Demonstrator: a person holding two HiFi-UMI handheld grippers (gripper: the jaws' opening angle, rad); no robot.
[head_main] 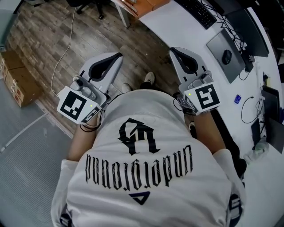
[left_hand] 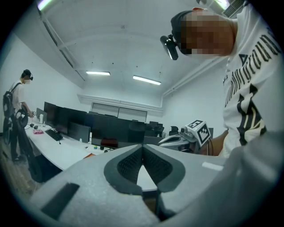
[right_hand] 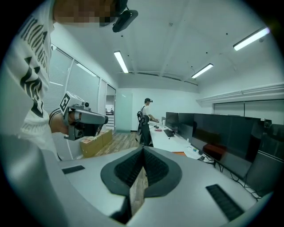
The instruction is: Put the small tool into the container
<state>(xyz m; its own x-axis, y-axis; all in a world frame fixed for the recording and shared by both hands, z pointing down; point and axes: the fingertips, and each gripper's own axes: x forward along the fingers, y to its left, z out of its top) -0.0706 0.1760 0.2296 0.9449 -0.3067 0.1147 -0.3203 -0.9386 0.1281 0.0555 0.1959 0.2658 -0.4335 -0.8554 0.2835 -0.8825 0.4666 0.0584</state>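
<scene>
I cannot make out a small tool or a container in any view. Both grippers are held close against the person's white printed shirt and point out over the wooden floor. My left gripper (head_main: 117, 56) is shut, its ribbed pads (left_hand: 128, 162) meeting at the tip (left_hand: 142, 147) with nothing between them. My right gripper (head_main: 174, 49) is also shut and empty, its tip (right_hand: 143, 150) closed. Each gripper shows in the other's view: the right gripper (left_hand: 182, 138) and the left gripper (right_hand: 84, 119).
A curved white desk (head_main: 177, 26) lies ahead to the right with a keyboard (head_main: 198, 12), a mouse (head_main: 226, 56) on a grey pad, cables and a small blue object (head_main: 238, 99). Cardboard boxes (head_main: 17, 80) stand at the left. Another person (right_hand: 145, 119) stands by the far monitors.
</scene>
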